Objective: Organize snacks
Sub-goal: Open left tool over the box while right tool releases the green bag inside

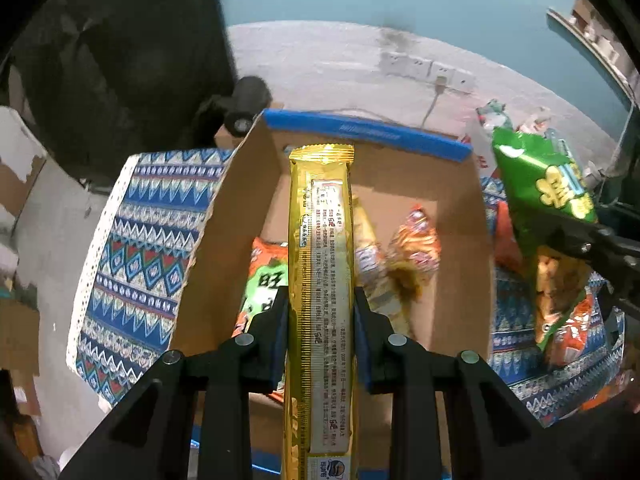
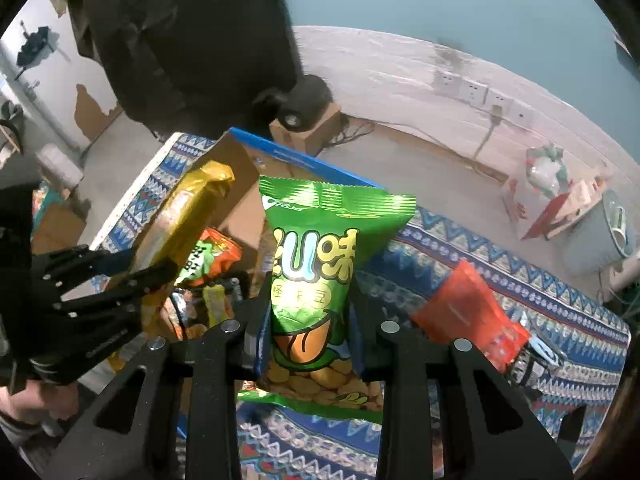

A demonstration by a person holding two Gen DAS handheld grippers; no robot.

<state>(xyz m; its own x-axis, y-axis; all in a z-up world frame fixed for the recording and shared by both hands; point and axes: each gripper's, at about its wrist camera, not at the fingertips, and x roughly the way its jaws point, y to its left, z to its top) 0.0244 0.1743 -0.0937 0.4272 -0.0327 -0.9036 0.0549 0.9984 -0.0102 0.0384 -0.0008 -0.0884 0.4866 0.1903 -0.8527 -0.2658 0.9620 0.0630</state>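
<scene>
Over the box: left gripper (image 1: 320, 312) is clenching a long gold foil snack packet (image 1: 322, 264) above the open brown cardboard box with a blue rim (image 1: 364, 132).
Right of the box: right gripper (image 2: 308, 320) is gripping a green plastic bean-snack bag (image 2: 316, 256) over the blue patterned tablecloth (image 2: 520, 248).
Box contents: orange snack packs (image 1: 416, 248) are lying inside.

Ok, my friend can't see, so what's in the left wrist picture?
The left gripper holds a long gold snack packet above a cardboard box that already holds snacks. The box sits on a patterned cloth.
</scene>
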